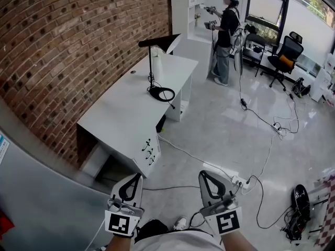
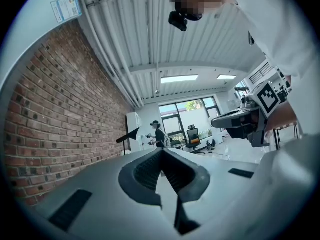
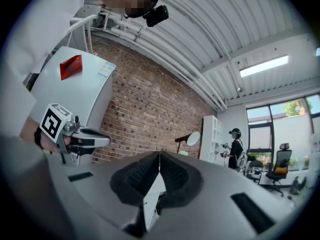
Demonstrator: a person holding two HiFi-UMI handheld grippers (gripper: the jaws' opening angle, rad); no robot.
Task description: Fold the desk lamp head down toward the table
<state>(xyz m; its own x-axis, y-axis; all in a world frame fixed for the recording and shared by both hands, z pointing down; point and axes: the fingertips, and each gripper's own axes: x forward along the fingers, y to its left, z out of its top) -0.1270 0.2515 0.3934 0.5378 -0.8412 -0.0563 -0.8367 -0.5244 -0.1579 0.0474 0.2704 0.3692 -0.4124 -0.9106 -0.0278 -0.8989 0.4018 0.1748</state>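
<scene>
both grippers are closed and empty: left gripper (image 1: 137,177) has its jaws tip to tip with nothing between them, right gripper (image 1: 204,173) the same, pads together, no object. both are held low in front of the person, side by side over the grey floor (image 1: 220,135), just off the near corner of the white desk (image 1: 120,116), pointing roughly level toward the far end of the room. the desk lamp (image 1: 151,67) stands at the far end of that desk, close to the brick wall (image 1: 63,46), well apart from both grippers. its pole is upright, the lamp head (image 1: 159,42) sits about horizontal on top, not folded down, and the ring base (image 1: 162,93) rests flat on the desk with a cord trailing off the edge. beyond the desk another person (image 1: 226,33) stands at a white shelf unit (image 1: 184,7). an office chair (image 1: 285,56) is by the windows, and a power strip (image 1: 238,181) with cables lies on the floor near the right gripper.
</scene>
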